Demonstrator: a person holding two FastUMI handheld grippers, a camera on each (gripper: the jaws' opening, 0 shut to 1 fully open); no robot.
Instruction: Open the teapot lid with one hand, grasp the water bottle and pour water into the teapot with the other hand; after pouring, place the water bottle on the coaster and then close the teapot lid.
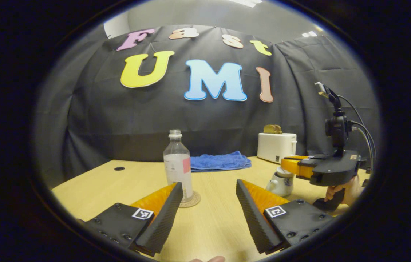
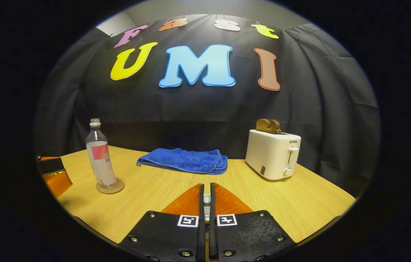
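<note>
A clear water bottle (image 1: 178,163) with no cap stands upright on a round coaster (image 1: 191,200); in the right gripper view the bottle (image 2: 100,156) and coaster (image 2: 110,187) are at the left. My left gripper (image 1: 209,194) is open just in front of the bottle, touching nothing. A small white teapot (image 1: 280,183) sits to the right. My right gripper (image 1: 286,164) hangs over the teapot's top, held by a hand (image 1: 342,189). In its own view the right gripper (image 2: 206,189) is shut on a small white piece, the teapot lid (image 2: 207,199). Whether the lid is lifted off the pot I cannot tell.
A folded blue towel (image 2: 185,160) lies at the back of the wooden table (image 2: 292,203). A white toaster (image 2: 272,154) with bread in it stands at the back right. The left gripper's body (image 2: 54,174) shows at the left edge.
</note>
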